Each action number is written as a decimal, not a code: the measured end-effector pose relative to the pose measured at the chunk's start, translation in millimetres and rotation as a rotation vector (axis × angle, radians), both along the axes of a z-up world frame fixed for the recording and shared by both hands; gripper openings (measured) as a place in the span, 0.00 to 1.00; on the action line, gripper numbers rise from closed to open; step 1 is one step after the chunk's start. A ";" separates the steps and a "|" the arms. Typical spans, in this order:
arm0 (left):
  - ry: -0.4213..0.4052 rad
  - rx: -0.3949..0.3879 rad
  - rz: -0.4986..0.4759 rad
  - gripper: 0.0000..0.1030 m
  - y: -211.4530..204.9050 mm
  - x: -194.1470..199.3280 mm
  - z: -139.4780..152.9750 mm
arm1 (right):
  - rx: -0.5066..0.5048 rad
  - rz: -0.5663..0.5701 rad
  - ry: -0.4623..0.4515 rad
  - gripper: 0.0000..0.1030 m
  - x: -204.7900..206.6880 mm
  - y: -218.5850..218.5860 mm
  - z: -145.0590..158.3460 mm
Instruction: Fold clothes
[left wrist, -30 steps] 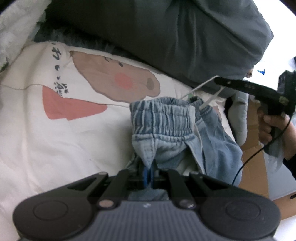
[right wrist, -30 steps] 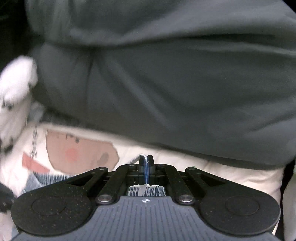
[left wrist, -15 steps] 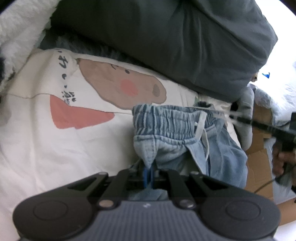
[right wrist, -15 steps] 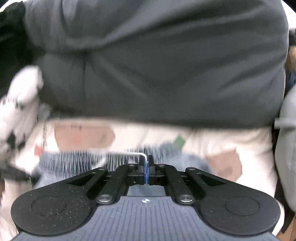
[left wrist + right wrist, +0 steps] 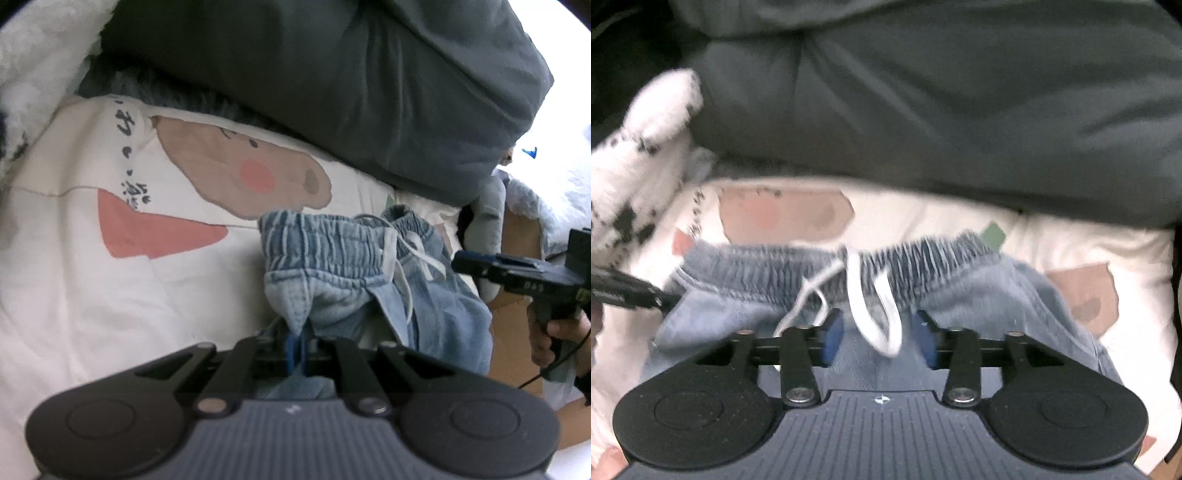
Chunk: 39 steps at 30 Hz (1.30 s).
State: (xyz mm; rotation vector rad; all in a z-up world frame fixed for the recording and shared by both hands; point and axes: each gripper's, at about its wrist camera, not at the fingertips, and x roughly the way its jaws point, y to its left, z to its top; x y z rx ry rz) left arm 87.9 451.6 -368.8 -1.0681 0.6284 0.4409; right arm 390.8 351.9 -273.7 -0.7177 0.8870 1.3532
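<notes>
Light blue denim shorts (image 5: 332,258) with an elastic waistband and white drawstring (image 5: 871,310) lie on a cream printed bedsheet (image 5: 110,295). My left gripper (image 5: 295,347) is shut on a corner of the shorts' waistband, pinching a fold of denim. My right gripper (image 5: 879,339) is open just above the middle of the shorts (image 5: 979,295), its blue pads on either side of the drawstring loop. It also shows in the left wrist view (image 5: 517,273) at the right, clear of the shorts. The left gripper's tip (image 5: 631,291) shows at the left edge of the right wrist view.
A large dark grey duvet (image 5: 332,81) is bunched along the far side of the bed. A white fluffy blanket with black spots (image 5: 639,155) lies at the left. A cardboard box (image 5: 509,332) stands beyond the bed's right edge.
My right gripper has let go of the white drawstring, opened, and dropped back towards the shorts. The drawstring has fallen on the denim. My left gripper still holds the waistband corner.
</notes>
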 end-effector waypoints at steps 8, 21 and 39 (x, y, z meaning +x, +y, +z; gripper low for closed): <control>-0.005 0.011 -0.005 0.04 0.8 -2.4 1.1 | 0.014 0.066 0.008 0.49 -16.4 57.4 -12.8; 0.013 0.069 0.009 0.31 17.8 -10.5 9.5 | -0.127 0.092 -0.071 0.00 -26.1 102.5 -69.8; -0.012 -0.027 0.053 0.60 37.5 1.0 -10.1 | 0.075 0.038 -0.052 0.00 -13.5 46.2 43.7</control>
